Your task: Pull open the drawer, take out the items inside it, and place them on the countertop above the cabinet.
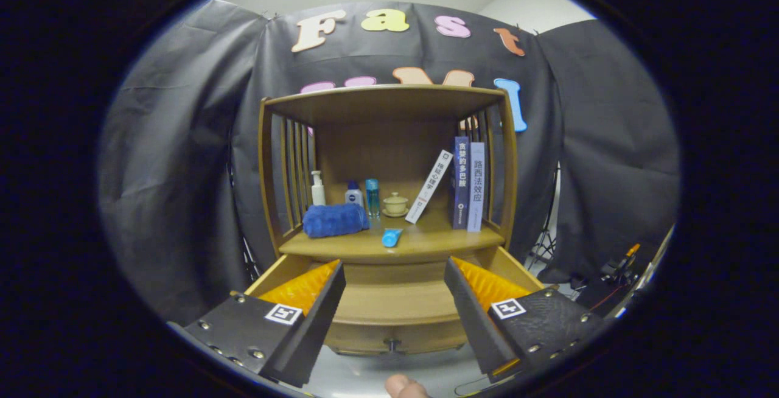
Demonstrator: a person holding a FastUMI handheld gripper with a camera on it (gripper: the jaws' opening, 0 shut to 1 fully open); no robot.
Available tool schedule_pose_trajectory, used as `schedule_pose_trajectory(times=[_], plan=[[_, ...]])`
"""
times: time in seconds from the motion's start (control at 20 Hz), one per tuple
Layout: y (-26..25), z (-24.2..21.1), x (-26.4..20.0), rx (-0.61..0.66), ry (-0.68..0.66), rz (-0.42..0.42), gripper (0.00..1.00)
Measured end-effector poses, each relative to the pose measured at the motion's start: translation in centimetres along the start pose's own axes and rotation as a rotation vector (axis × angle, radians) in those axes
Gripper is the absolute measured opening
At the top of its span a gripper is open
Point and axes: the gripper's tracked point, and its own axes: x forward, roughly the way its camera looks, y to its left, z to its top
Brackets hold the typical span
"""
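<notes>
The gripper point(394, 300) hangs with its fingers spread wide and nothing between them, poised above the pulled-out drawer point(395, 303) at the foot of the wooden cabinet point(389, 173). On the countertop point(426, 241) just above that drawer lie a rolled blue towel point(335, 219) to the left and a small blue tube point(391, 237) near the front edge. Behind them stand bottles point(355, 194), a lidded cup point(395, 204) and books point(468, 182); a fingertip point(405, 387) shows below the drawer's knob point(392, 344).

Wooden countertop point(426, 241) bearing rolled blue towel point(335, 219), 3 bottles point(317, 189), lidded cup point(395, 204), blue tube point(391, 237), 3 books point(467, 182)
</notes>
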Motion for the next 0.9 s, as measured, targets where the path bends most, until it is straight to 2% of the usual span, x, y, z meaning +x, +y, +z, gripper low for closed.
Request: schedule_pose_trajectory(times=[0.35, 0.6, 0.75, 0.9], plan=[[-1.3, -5.1, -1.7, 0.006, -0.054, 0.009, 0.97], [-1.5, -10.9, -1.4, -0.019, -0.022, 0.025, 0.97], [-1.7, -14.0, -0.6, -0.056, -0.047, 0.033, 0.97], [-0.9, -15.8, 0.5, -0.048, -0.039, 0.042, 0.97]])
